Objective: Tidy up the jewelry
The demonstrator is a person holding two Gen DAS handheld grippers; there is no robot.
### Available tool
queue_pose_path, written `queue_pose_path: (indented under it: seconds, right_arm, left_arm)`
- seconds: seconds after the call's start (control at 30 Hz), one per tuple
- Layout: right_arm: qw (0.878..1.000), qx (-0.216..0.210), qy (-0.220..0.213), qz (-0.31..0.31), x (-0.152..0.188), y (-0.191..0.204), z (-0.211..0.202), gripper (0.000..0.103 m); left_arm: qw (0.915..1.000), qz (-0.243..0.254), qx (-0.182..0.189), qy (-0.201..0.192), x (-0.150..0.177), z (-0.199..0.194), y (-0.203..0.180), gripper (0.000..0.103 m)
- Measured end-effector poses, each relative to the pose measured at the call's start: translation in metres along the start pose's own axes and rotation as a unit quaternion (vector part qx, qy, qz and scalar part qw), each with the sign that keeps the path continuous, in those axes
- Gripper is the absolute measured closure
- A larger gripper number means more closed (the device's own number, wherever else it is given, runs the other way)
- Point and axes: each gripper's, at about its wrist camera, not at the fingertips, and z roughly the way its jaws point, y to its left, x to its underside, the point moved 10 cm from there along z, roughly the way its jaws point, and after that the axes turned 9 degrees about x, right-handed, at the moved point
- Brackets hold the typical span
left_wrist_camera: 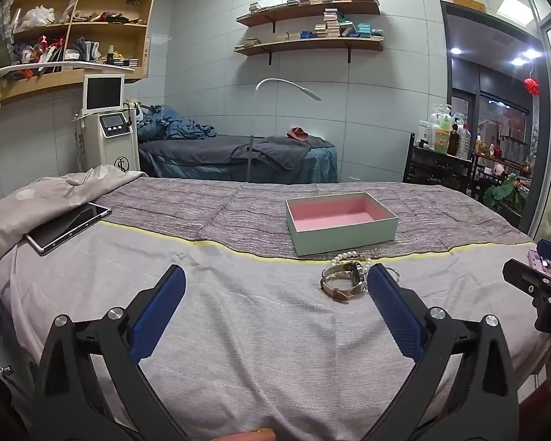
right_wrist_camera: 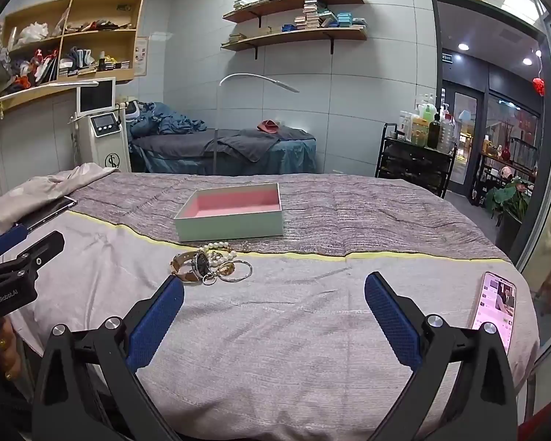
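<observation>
A pale green box (left_wrist_camera: 341, 235) (right_wrist_camera: 231, 226) with a pink lining lies open on the striped runner. Just in front of it lies a small heap of jewelry: a watch (left_wrist_camera: 343, 277) (right_wrist_camera: 193, 264) with a tan strap, a pearl bracelet (left_wrist_camera: 349, 256) (right_wrist_camera: 220, 248), and silver rings (right_wrist_camera: 238, 270). My left gripper (left_wrist_camera: 275, 279) is open with nothing in it; its right finger partly hides the heap. My right gripper (right_wrist_camera: 273, 286) is open and holds nothing, with the heap just past its left fingertip. Each gripper shows at the other view's edge.
A tablet (left_wrist_camera: 68, 228) rests on a grey pillow at the left. A lit phone (right_wrist_camera: 496, 308) lies at the bed's right edge. Behind are a second bed (left_wrist_camera: 238, 154), a white machine (left_wrist_camera: 108, 128) and a cart of bottles (right_wrist_camera: 418, 147).
</observation>
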Motion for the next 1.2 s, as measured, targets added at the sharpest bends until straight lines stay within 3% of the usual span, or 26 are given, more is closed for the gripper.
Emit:
queue_pose_path:
  seconds: [1.2]
  right_arm:
    - [1.000, 0.000, -0.014, 0.013, -0.007, -0.009, -0.006, 0.006]
  left_arm:
    - [0.9999, 0.001, 0.010, 0.004, 0.001, 0.001, -0.001, 0.005]
